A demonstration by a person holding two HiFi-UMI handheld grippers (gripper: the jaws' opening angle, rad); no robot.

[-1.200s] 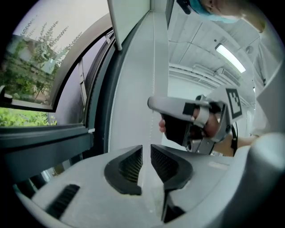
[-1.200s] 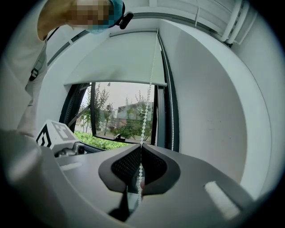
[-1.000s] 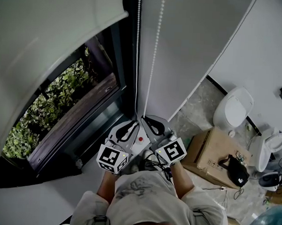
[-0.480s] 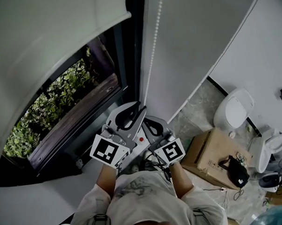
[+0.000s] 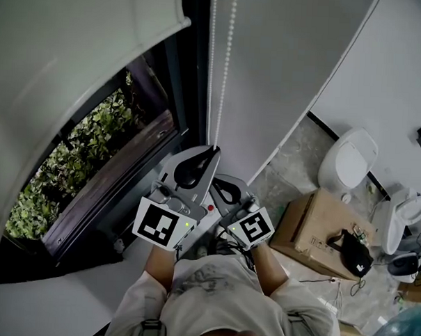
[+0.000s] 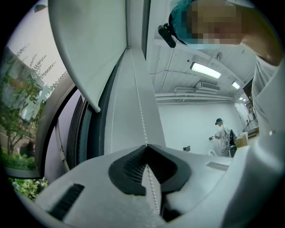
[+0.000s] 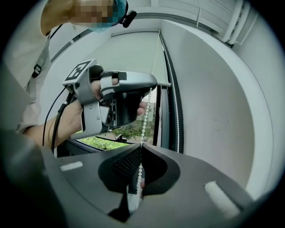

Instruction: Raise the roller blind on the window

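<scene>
Now mid hand-over-hand on the bead chain [image 5: 227, 60], top centre of frame, hanging beside the window [image 5: 152, 78]. L gripper [image 5: 213, 151] is pinched fully closed on one strand, just above R gripper [image 5: 211, 187], also clamped closed on the same strand; the 2nd strand [image 7: 178, 111] hangs free nr the wall [image 5: 284, 76]. The roller blind [image 5: 76, 46], upper left, is partly up, w/ greenery [image 5: 64, 178] showing below its hem. Next, prob: R lets go, L hauls straight down, R re-grips higher w/o beads slipping

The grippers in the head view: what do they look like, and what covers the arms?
Both the left gripper and right gripper are light grey shells with black ribbed claw pads. Each carries a white marker cube. Black cables trail back. The sleeves are pale.
</scene>
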